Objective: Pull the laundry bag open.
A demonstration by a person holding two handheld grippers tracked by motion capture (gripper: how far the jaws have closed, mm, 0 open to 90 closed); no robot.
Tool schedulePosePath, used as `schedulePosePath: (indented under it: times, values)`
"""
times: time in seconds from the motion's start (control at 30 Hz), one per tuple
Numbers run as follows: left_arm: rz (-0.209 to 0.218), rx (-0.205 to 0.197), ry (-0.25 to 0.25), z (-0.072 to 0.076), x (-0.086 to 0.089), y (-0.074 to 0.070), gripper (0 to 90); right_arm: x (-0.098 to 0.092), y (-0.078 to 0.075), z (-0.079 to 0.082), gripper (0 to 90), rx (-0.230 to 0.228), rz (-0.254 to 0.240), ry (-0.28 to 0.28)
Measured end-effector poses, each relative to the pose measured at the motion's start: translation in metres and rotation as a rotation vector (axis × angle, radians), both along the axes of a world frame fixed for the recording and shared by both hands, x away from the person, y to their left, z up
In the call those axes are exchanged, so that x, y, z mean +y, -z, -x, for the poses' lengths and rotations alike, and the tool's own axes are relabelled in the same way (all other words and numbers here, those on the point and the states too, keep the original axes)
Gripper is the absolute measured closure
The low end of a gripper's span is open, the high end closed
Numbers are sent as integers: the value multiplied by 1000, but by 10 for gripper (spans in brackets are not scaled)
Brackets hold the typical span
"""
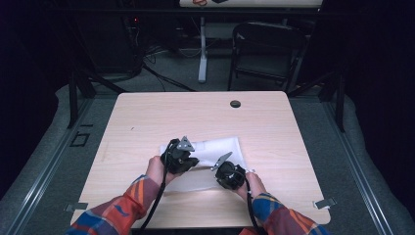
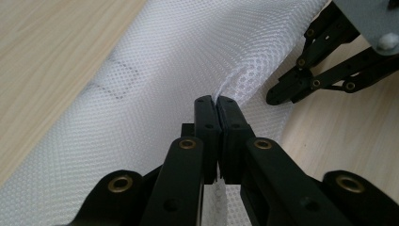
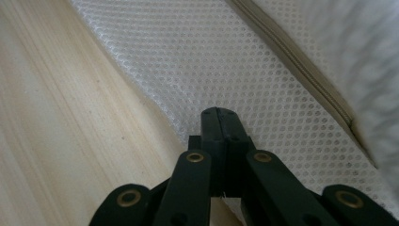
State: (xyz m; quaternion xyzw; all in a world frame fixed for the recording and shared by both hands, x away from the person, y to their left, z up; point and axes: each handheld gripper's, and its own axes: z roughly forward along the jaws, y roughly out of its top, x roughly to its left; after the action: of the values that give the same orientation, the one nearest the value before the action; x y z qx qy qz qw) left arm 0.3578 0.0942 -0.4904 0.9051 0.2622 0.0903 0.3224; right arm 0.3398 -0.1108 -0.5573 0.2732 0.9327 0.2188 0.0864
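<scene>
A white mesh bag (image 1: 222,147) lies flat on the wooden table (image 1: 147,117), a little in front of its middle. My left gripper (image 1: 195,161) sits on the bag's left part, and its jaws are shut on a puckered fold of the mesh bag (image 2: 164,70) in the left gripper view (image 2: 216,100). My right gripper (image 1: 219,166) is at the bag's front edge. Its jaws (image 3: 217,110) are shut on the mesh bag (image 3: 235,61) near that edge, and a zipper seam (image 3: 301,70) runs beyond them. The right gripper (image 2: 282,96) is also at the upper right of the left gripper view.
A round cable hole (image 1: 235,104) lies near the table's far edge. Metal clips (image 1: 324,202) sit at the front corners. Beyond the table stand a dark chair (image 1: 266,49) and a white desk leg (image 1: 202,58).
</scene>
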Motion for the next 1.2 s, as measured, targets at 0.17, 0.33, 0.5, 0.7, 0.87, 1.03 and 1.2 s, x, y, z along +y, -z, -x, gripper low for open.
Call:
schedulePosePath:
  times: [0.17, 0.33, 0.5, 0.7, 0.87, 1.03, 1.2]
  values:
    - [-4, -8, -1, -3, 0, -5, 884, 0, 0, 2, 900, 8, 4, 3]
    - [-13, -16, 0, -5, -2, -8, 884, 0, -1, 2, 900, 16, 7, 5]
    - [-25, -21, 1, -10, -2, -12, 884, 0, -1, 2, 900, 27, 10, 1]
    - [-47, -40, 4, -15, -2, -18, 884, 0, -2, 2, 900, 30, 15, 1]
    - [-60, -51, 7, -20, -4, -25, 884, 0, -2, 2, 900, 32, 17, 5]
    - [-59, -85, -4, -26, -8, -32, 884, 0, -3, 3, 900, 46, 16, 8]
    - [-62, -95, -11, -31, -10, -38, 884, 0, -3, 5, 900, 64, 20, 17]
